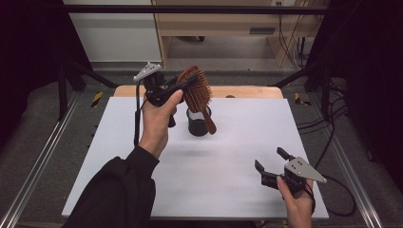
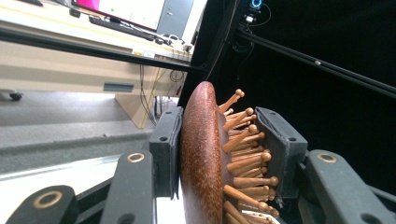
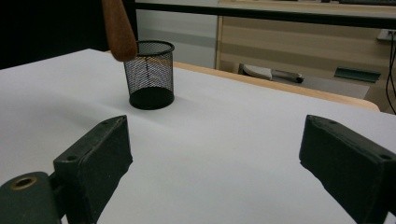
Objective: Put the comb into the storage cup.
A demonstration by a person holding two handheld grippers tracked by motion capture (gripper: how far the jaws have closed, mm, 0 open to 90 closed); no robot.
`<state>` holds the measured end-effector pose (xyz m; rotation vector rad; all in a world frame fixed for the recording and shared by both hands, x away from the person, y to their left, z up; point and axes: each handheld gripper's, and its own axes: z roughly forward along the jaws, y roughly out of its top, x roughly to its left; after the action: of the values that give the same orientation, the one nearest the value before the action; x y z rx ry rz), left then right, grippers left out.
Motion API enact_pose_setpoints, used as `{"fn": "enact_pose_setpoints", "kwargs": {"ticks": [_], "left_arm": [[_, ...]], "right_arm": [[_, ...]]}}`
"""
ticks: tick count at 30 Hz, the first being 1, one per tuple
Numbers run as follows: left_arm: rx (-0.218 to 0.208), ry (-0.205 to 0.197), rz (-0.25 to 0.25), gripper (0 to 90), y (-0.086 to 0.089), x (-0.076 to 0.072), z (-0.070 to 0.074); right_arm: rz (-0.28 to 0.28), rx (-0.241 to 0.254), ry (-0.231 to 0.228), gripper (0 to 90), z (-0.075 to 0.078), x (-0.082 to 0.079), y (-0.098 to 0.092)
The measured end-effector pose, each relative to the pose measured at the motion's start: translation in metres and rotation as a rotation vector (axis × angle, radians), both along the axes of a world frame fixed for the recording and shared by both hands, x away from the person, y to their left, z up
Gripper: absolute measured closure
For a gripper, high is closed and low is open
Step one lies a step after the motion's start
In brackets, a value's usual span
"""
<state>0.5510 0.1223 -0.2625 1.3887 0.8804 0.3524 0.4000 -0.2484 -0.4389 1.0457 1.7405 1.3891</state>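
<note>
A wooden hairbrush (image 1: 197, 91) with peg bristles is held in the air, head up and handle slanting down. My left gripper (image 1: 183, 85) is shut on its head; in the left gripper view the jaws press the rounded back (image 2: 201, 158) and the bristles (image 2: 245, 161). The handle tip (image 3: 119, 28) hangs by the rim of a black mesh cup (image 1: 196, 124), on the side of the cup (image 3: 150, 74) that faces my right gripper; it is outside the cup. My right gripper (image 1: 269, 158) stands open near the table's front right, its jaws (image 3: 215, 154) holding nothing.
A white sheet (image 1: 237, 152) covers the table, with a wooden edge (image 1: 252, 91) at the back. Metal rails run along both sides. Behind the table stand a wooden desk (image 1: 214, 23) and cables on the floor at the right.
</note>
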Motion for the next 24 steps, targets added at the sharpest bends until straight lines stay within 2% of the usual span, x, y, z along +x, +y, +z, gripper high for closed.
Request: {"fn": "enact_pose_setpoints", "kwargs": {"ticks": [4,16,24], "left_arm": [[-0.009,0.003,0.002,54.0,-0.003,0.006,0.003],[0.085,-0.058,0.056,54.0,-0.004,0.020,0.012],[0.102,-0.072,0.070,54.0,-0.001,0.023,0.016]], "right_arm": [[-0.001,-0.002,-0.005,8.4,0.000,0.000,0.001],[-0.007,-0.010,-0.005,7.0,0.000,0.000,0.000],[-0.005,-0.012,-0.001,6.8,0.000,0.000,0.000]]}}
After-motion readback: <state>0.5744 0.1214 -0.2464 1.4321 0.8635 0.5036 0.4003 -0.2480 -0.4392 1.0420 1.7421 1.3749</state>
